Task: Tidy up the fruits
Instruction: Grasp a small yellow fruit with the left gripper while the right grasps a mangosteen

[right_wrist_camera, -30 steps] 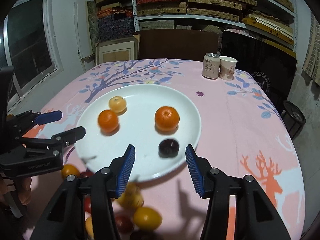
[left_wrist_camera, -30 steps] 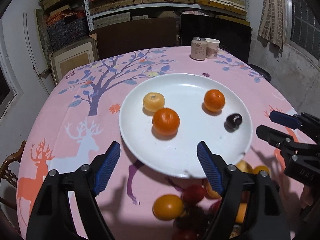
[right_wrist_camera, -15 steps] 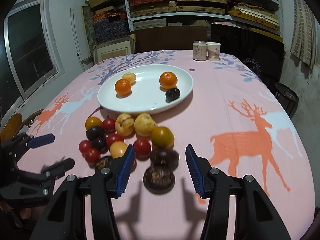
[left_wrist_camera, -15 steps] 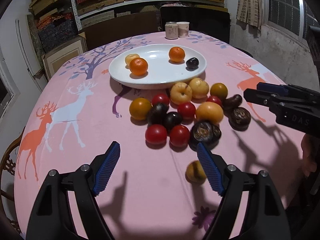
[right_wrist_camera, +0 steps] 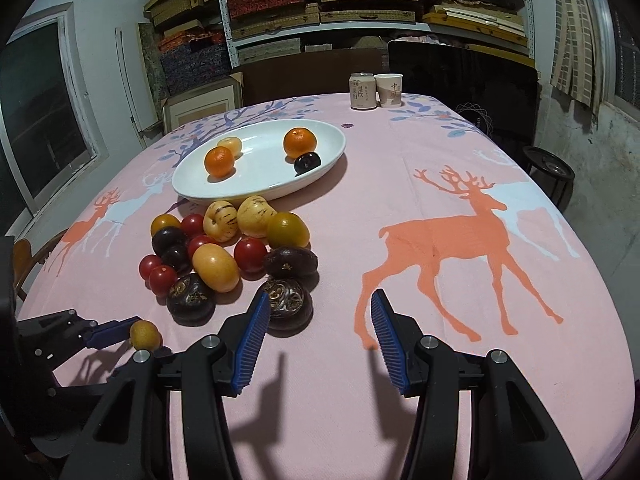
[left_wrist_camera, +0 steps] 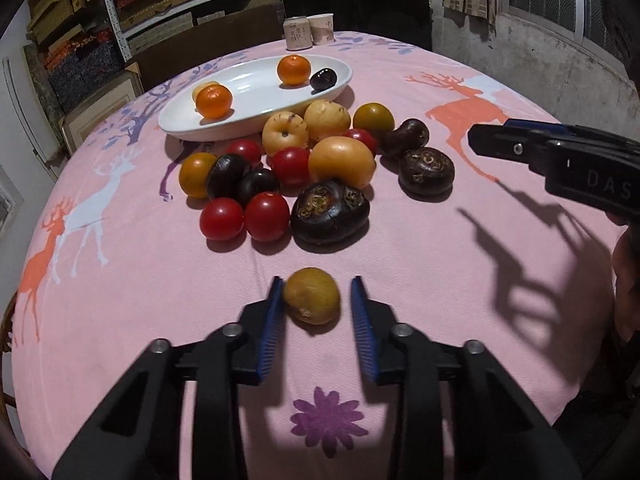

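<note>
Fruits (left_wrist_camera: 288, 168) lay in a loose heap on the table (right_wrist_camera: 440, 360), on a pink cloth printed with deer, just in front of a white plate (left_wrist_camera: 224, 130); red, yellow, orange and dark purple ones were bunched close, many of them touching; two wrinkled dark fruits sat at the near edge of the heap. On the plate were two oranges, a pale yellow fruit behind the left one and a small dark fruit beside the right one. A small yellow-brown fruit (left_wrist_camera: 312, 296) lay by itself on the cloth, apart from the heap and nearer the person.

The left gripper (left_wrist_camera: 316, 308) pointed down at this lone fruit, with its jaws closing round it; the fruit sat between the blue pads, the left pad touching its side and the right pad just clear of it; the fruit rested on the cloth. The right gripper (right_wrist_camera: 316, 332) hovered over the table to the right of the heap; its jaws stood partly open and held nothing; one wrinkled dark fruit (right_wrist_camera: 286, 306) lay just beside its left pad, outside the gap. At the far edge of the table stood a can (right_wrist_camera: 363, 91) and a paper cup (right_wrist_camera: 390, 90), side by side.
</note>
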Tool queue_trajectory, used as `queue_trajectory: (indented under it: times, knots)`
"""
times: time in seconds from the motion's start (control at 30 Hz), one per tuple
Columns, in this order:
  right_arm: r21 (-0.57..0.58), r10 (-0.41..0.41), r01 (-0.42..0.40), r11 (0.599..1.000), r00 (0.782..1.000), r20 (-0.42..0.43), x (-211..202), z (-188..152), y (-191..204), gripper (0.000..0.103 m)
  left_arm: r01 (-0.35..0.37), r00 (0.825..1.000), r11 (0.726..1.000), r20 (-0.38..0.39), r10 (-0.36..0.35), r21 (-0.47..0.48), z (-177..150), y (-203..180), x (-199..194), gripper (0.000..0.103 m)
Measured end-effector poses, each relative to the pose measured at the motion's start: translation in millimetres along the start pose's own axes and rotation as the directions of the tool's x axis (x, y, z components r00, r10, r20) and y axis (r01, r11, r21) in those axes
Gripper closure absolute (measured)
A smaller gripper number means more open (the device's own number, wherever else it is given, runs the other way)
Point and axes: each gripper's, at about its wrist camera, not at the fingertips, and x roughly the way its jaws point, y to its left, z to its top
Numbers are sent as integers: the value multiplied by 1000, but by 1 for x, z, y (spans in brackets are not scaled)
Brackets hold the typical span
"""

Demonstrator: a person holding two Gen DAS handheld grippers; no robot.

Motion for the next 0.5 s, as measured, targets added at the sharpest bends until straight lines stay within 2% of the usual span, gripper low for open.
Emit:
queue_trajectory:
  times: [0.07,0.23,0.37,0.5]
  knots:
    - [-4,16,-16,1000,1000,-20,5,-1,1,50,10,1000,1000,7,-10,-16,-1,3,-2,76]
    - [-52,43,-46,998,997,-61,15,-6,15,50,-15,998,996,54,19,-83,-2,22,-15,76]
    - [-98,26,-36,995,994,-102,29,-5,28,50,-23,996,990,77,34,-140,1,41,-25,76]
    - [-112,12,-29,993,989,-145,44,-1,37,50,-29,997,988,68,40,-152,0,46,-25,76]
